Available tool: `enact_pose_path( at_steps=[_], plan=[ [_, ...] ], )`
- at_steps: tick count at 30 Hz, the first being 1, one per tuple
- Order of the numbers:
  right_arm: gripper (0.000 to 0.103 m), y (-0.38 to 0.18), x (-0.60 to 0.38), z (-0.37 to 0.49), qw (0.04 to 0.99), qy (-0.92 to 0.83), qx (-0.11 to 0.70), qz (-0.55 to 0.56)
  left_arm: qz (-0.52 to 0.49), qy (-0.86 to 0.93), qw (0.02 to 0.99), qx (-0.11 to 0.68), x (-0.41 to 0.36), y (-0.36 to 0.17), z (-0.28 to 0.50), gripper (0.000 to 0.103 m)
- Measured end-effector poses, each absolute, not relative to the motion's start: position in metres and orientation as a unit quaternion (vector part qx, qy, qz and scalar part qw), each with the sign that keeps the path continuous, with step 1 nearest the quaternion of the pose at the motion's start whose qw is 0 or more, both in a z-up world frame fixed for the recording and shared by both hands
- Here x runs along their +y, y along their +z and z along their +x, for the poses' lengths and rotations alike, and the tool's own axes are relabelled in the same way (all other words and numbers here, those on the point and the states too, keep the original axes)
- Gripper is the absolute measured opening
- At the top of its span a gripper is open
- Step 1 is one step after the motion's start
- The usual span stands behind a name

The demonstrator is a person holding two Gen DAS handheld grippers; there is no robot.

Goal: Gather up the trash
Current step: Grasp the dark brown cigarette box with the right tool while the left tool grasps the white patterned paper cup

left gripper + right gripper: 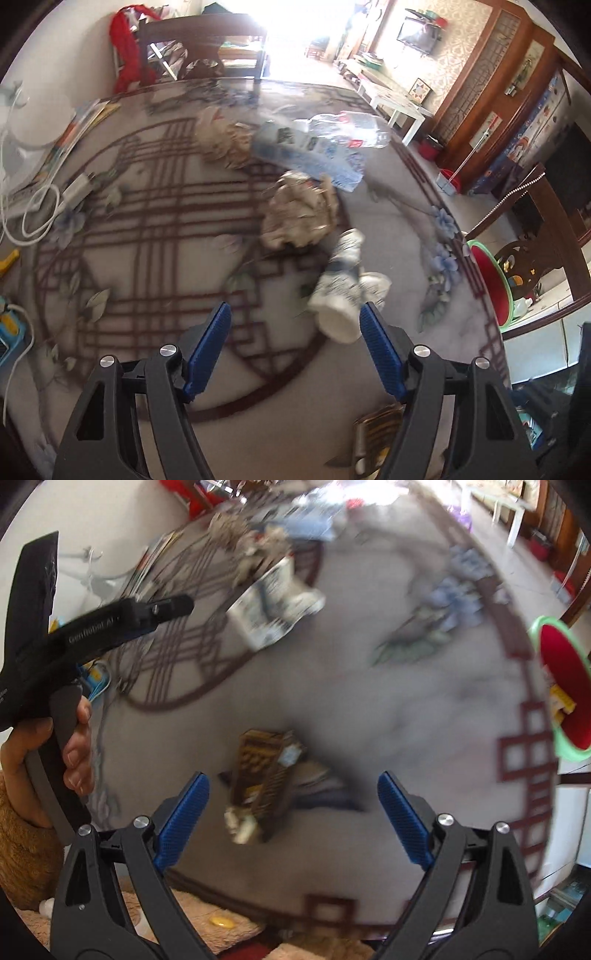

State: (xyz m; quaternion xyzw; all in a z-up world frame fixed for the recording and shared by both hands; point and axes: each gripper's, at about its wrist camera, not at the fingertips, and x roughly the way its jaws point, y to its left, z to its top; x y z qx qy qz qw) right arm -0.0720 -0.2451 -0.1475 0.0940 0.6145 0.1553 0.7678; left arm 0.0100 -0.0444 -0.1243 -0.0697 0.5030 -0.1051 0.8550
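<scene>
Trash lies scattered on a round patterned table (147, 236). In the left wrist view I see two crumpled paper balls (299, 214) (225, 140), a blue plastic wrapper (314, 158), a clear crushed bottle (351, 129) and a crushed white and blue cup (343, 291). My left gripper (294, 308) is open above the table, and the cup lies just off its right fingertip. My right gripper (293, 775) is open too, hovering over a flattened brown carton (262, 786) that lies between its fingers. Neither gripper holds anything.
A red basin with a green rim (565, 686) (491, 280) stands off the table's right edge. White cables and a charger (74, 188) and booklets (74, 129) lie at the left. A hand (74, 746) holds the left tool's black handle (110, 624). A chair (199, 40) stands behind the table.
</scene>
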Motion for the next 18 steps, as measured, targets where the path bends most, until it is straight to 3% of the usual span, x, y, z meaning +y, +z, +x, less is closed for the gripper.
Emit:
enact_pose_path(
  at_steps=[5,8,11,13,15,16,18],
  plan=[
    [0.091,-0.166,-0.219,-0.072,0.754,0.138,0.633,0.109,-0.07,-0.109,0.854,0.504,-0.025,-0.128,-0.003,0.069],
    [0.09,-0.171,-0.198,-0.071,0.761,0.125,0.634,0.063,-0.07,-0.111,0.856,0.5,-0.019,-0.126,-0.008,0.069],
    [0.074,-0.176,-0.182,-0.074,0.765,0.108,0.635,0.014,-0.071,-0.112,0.856,0.5,-0.012,-0.126,-0.011,0.069],
    [0.056,-0.181,-0.178,-0.075,0.762,0.102,0.64,-0.003,-0.073,-0.113,0.855,0.5,-0.01,-0.127,-0.011,0.07],
    [0.051,-0.181,-0.176,-0.076,0.766,0.1,0.635,-0.01,-0.074,-0.115,0.855,0.5,-0.009,-0.127,-0.011,0.07],
    [0.043,-0.181,-0.175,-0.076,0.768,0.1,0.633,-0.013,-0.074,-0.118,0.854,0.501,-0.01,-0.128,-0.01,0.07],
    [0.041,-0.181,-0.173,-0.078,0.768,0.106,0.632,0.002,-0.071,-0.128,0.852,0.503,-0.016,-0.128,-0.007,0.07]
  ],
)
